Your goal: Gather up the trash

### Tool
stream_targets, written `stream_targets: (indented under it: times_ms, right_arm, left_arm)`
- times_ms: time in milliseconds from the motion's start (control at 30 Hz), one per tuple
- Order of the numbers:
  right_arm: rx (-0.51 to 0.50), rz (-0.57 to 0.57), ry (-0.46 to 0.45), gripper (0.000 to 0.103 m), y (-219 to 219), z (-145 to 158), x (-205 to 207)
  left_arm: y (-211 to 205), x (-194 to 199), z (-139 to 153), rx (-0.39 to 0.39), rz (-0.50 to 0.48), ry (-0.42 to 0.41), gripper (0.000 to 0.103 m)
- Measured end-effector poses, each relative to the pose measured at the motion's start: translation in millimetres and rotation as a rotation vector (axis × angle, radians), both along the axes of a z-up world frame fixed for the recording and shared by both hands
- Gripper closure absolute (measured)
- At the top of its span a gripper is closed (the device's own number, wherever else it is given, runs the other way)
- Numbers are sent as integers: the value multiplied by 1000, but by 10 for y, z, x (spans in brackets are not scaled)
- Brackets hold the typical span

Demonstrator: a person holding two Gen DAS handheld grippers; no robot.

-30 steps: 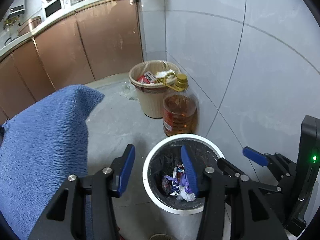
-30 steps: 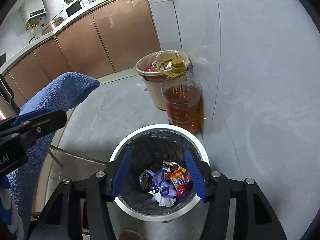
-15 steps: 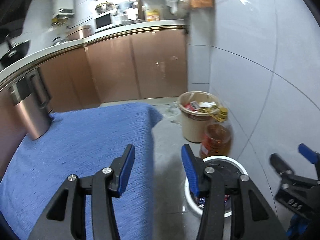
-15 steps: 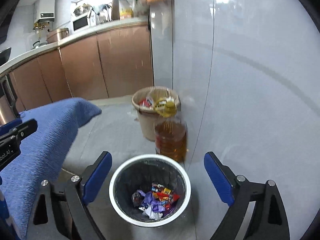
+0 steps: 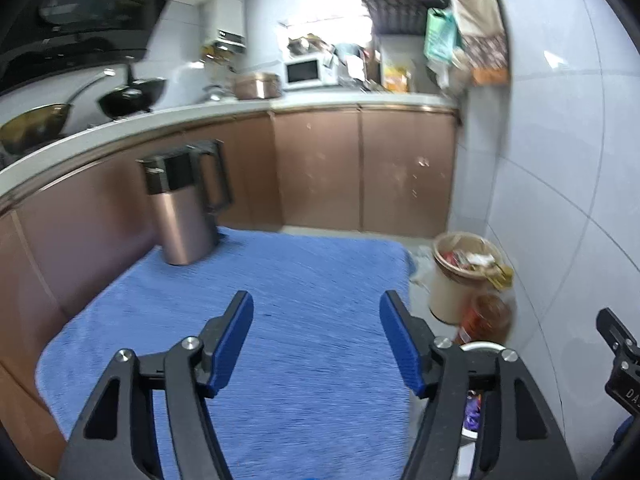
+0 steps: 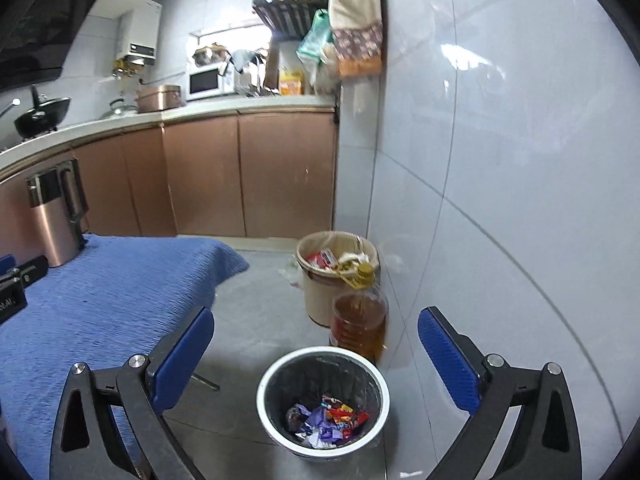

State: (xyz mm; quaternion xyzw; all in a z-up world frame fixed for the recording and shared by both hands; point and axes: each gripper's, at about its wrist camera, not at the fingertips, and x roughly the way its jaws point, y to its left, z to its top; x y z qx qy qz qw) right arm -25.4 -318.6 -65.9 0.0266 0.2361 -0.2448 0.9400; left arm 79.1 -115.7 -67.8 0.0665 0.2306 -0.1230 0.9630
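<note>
Kitchen floor: two bins, one oil bottle (image 6: 359, 322); left claw (image 5: 316, 344) and right claw (image 6: 316, 354) opening, both empty.

A small round bin (image 6: 323, 402) with a white rim and a black liner stands upright on the grey floor, close to the tiled wall and just in front of an oil bottle. Crumpled sweet wrappers (image 6: 326, 420) in purple, red, orange and white lie heaped at its bottom.
</note>
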Motion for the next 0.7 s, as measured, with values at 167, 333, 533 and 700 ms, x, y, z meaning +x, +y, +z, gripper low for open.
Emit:
stream_targets:
  times_ms: [167, 333, 533, 700]
  right_arm:
    - [-36, 34, -28, 0, 247, 146, -95]
    - [-67, 59, -53, 0, 445, 252, -209]
    - [-100, 74, -82, 0, 611, 388, -339]
    - [-126, 83, -108, 0, 732, 491, -458]
  left_arm:
    - [348, -166, 145, -32, 57, -41, 38]
    - [512, -382, 255, -48, 61, -92, 38]
    - [661, -581, 403, -81, 89, -148, 35]
    - [766, -732, 500, -105, 99, -198, 27]
